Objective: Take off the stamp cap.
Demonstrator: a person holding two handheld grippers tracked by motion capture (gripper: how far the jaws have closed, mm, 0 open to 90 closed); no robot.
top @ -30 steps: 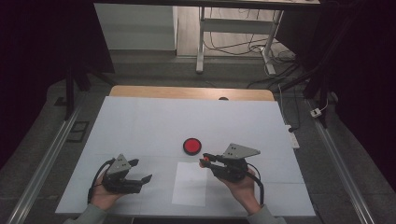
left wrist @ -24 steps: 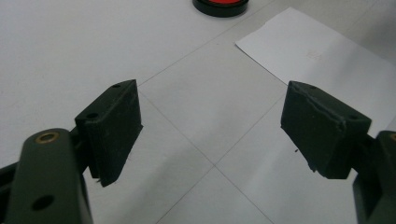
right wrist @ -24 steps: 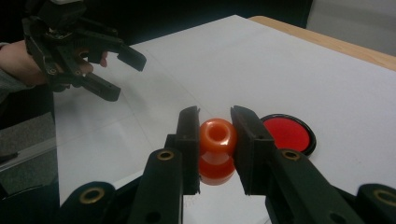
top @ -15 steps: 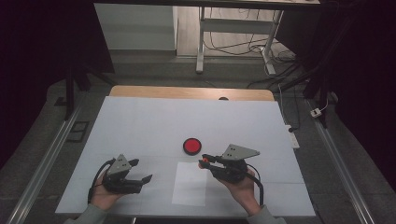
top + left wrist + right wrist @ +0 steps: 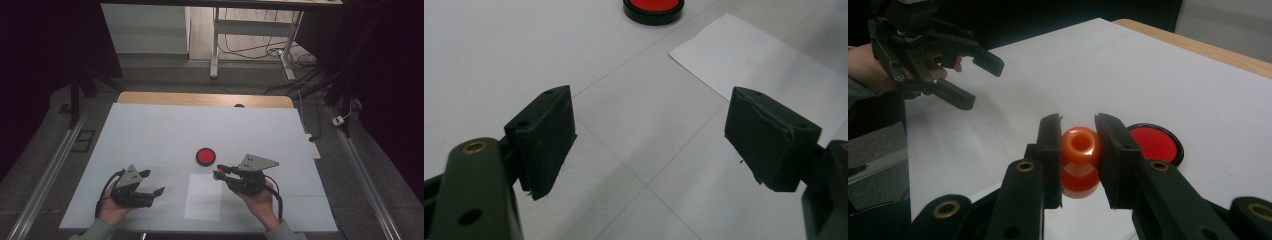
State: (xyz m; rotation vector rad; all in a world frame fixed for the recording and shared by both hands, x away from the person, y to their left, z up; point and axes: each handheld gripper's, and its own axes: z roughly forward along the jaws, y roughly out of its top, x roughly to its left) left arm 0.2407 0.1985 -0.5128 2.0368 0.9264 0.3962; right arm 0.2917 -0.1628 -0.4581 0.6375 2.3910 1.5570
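Nothing has shifted over the last second: the right gripper (image 5: 1078, 150) stays clamped on the small orange plastic stamp (image 5: 1080, 159) above the white paper sheet (image 5: 204, 196), near the round red ink pad (image 5: 205, 156), so pressing seems imminent, while the left gripper (image 5: 151, 182) rests open.

Dim room, dark at the edges; the white table (image 5: 150, 130) catches soft overhead light with faint shadows. Close gripper views blur the near jaws, and colours look muted and grainy.

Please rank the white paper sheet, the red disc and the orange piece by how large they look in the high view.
1. white paper sheet
2. red disc
3. orange piece, mostly hidden between the right gripper's jaws.
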